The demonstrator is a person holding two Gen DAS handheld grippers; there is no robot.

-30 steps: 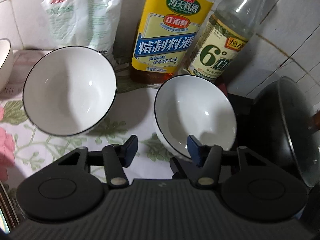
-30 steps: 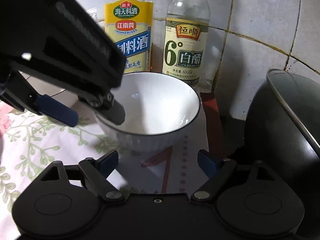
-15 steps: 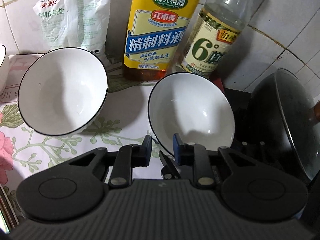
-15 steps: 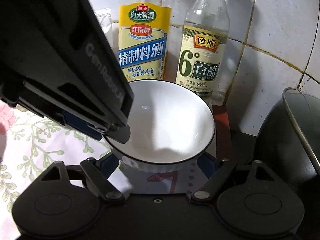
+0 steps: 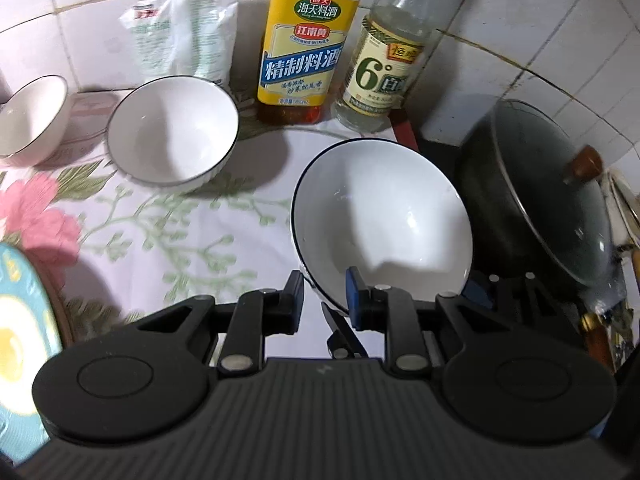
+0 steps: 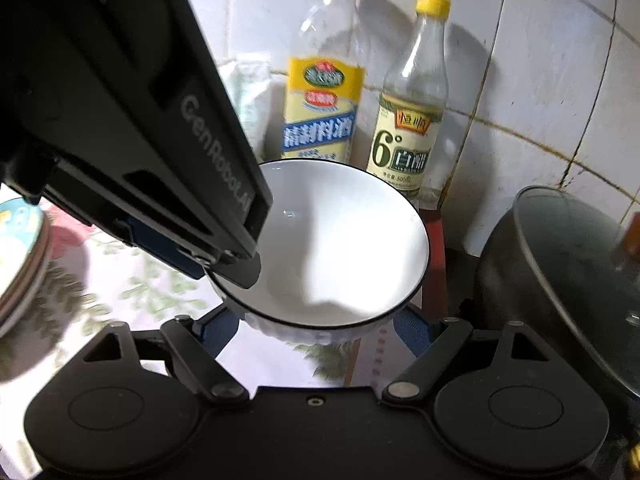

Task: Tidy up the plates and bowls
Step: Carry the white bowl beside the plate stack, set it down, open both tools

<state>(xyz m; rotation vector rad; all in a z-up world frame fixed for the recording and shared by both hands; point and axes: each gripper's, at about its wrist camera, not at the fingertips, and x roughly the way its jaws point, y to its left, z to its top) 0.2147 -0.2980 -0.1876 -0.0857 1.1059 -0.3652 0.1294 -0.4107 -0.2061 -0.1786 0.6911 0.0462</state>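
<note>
My left gripper [image 5: 325, 295] is shut on the near rim of a white bowl with a dark rim [image 5: 384, 224] and holds it tilted above the floral cloth. In the right wrist view the same bowl [image 6: 340, 248] is lifted, with the left gripper's body [image 6: 132, 128] clamped on its left rim. My right gripper [image 6: 322, 326] is open, its fingers on either side beneath the bowl. A second white bowl [image 5: 172, 128] sits on the cloth at the back left, a third [image 5: 30, 114] at the far left edge.
A yellow-labelled cooking wine bottle [image 5: 308, 48], a vinegar bottle [image 5: 384, 68] and a white bag [image 5: 184, 36] stand against the tiled wall. A black wok with a glass lid [image 5: 552, 196] is at the right. Stacked plates [image 5: 20, 332] lie at the left.
The left gripper closed on the bowl's rim and lifted it up and back from the bottles. The right gripper stayed open beneath it.
</note>
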